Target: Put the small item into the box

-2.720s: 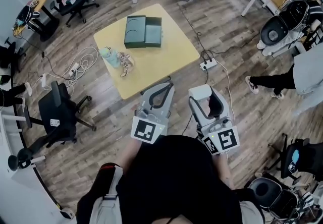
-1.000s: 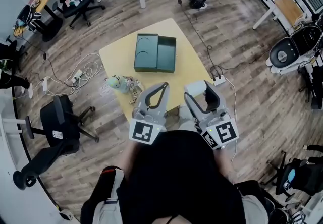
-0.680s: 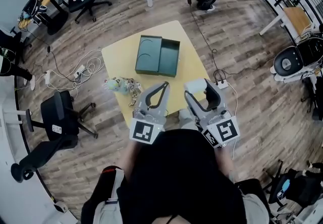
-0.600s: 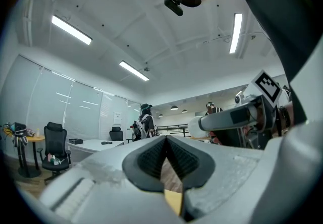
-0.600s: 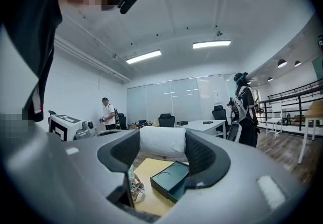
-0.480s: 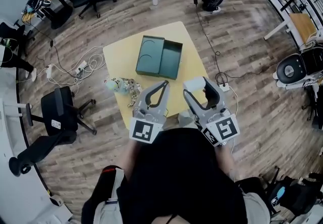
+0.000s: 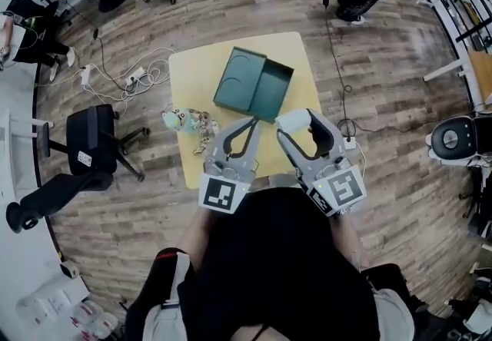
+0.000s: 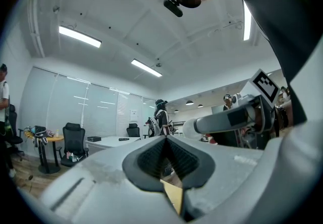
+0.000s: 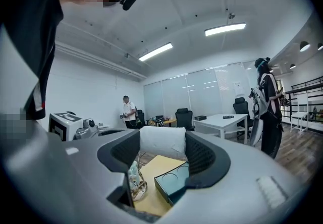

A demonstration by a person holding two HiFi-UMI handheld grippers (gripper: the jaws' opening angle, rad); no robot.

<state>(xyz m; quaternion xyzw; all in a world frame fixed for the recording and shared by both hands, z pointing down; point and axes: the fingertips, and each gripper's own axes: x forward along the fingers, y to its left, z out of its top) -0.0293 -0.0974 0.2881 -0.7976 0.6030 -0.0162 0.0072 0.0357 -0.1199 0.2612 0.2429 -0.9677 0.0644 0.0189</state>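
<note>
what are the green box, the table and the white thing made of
Green box: probably rigid cardboard, matte, crisp edges. Table: smooth pale yellow top, maybe laminate. White thing: soft-looking, faintly creased, perhaps foam or padded fabric; unclear.

Yellow table (image 7: 198, 71) bears a green box (image 7: 254, 86) and toy bundle (image 7: 184, 120)

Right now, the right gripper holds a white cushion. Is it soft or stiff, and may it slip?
The white cushion looks soft: its puffy, rounded edges between the pads of the right gripper suggest it squashes. It is probably light for its size. The ribbed pads likely keep it from slipping.
</note>
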